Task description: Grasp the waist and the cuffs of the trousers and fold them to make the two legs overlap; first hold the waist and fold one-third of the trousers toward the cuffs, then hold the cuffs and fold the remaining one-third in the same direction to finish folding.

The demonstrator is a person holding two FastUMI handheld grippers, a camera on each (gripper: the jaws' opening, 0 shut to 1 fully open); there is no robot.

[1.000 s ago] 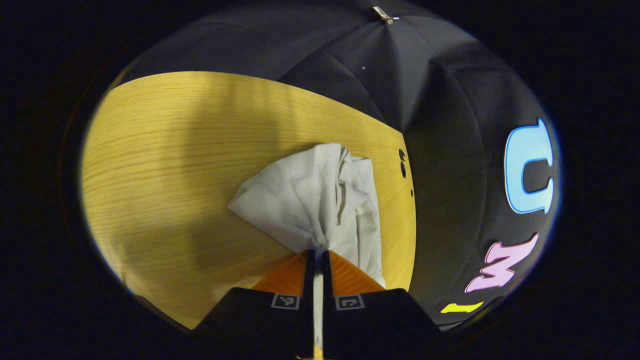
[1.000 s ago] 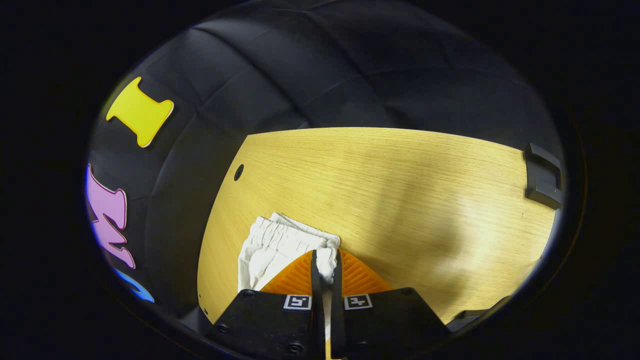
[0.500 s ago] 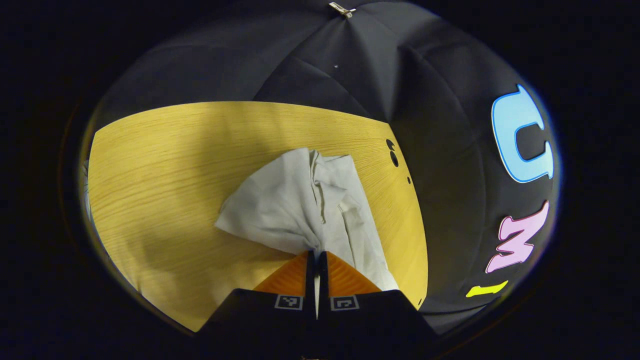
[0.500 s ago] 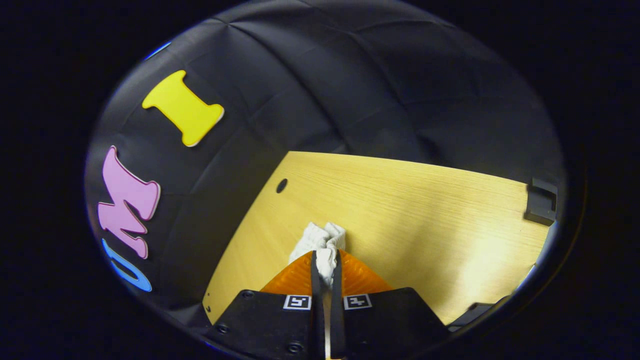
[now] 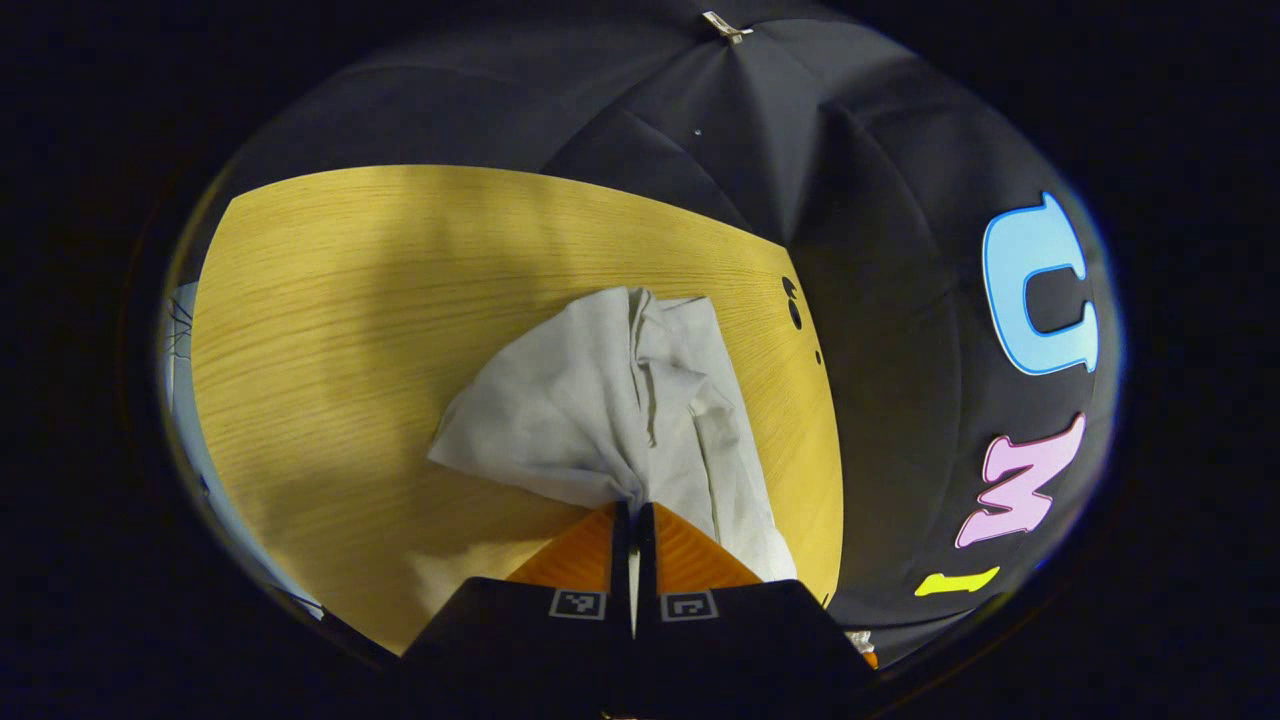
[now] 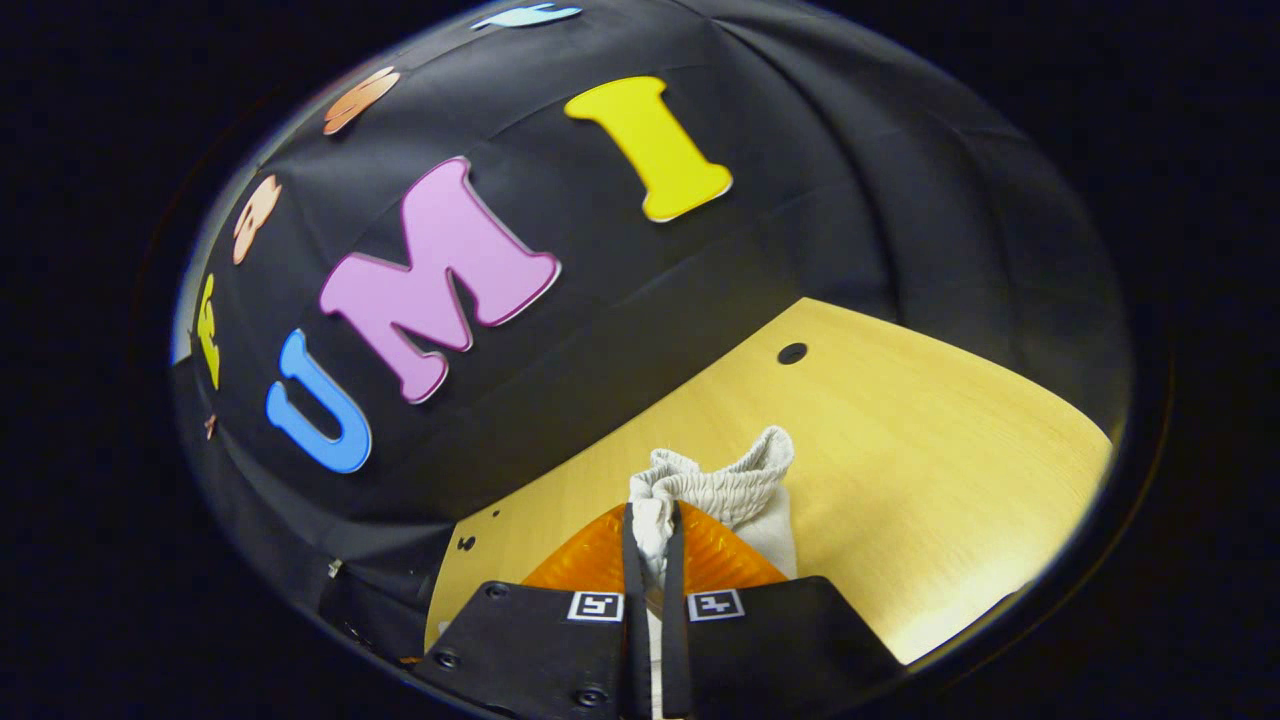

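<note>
Pale grey trousers (image 5: 620, 400) hang bunched over the wooden table (image 5: 330, 330) in the left gripper view, spreading out from my left gripper (image 5: 633, 515), which is shut on a cuff end of the cloth. In the right gripper view the gathered elastic waist (image 6: 725, 480) of the trousers stands up just beyond my right gripper (image 6: 650, 515), which is shut on it, with cloth pinched between the two fingers. The stretch of trousers between the two grips is hidden.
The table's right edge (image 5: 825, 420) with small dark holes (image 5: 790, 300) runs close to the trousers in the left gripper view. The black booth wall rises right behind it. Another hole (image 6: 792, 353) marks the table (image 6: 950, 470) in the right gripper view.
My right gripper has swung to the left with the waist in it, so the wall has come into its view. The left gripper kept its hold and shifted only slightly.
</note>
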